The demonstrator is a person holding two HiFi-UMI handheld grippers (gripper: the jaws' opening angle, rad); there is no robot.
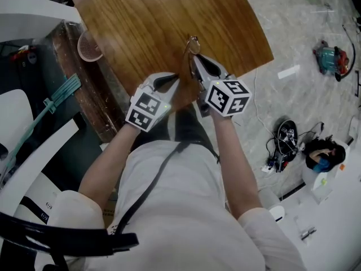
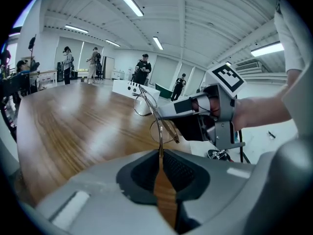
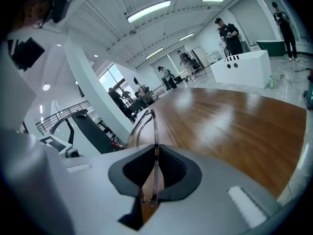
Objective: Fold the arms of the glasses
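Thin wire-framed glasses hang over the near edge of the wooden table, held between both grippers. My left gripper comes in from the left. In the left gripper view its jaws are shut on the tip of one arm, which rises to the lenses. My right gripper, with its marker cube, comes in from the right. In the right gripper view its jaws are shut on the other clear arm. The right gripper also shows beyond the glasses in the left gripper view.
A round mesh strainer sits off the table's left edge, with a teal tool below it. On the floor to the right lie a teal device and a tangle of cables. Several people stand far beyond the table.
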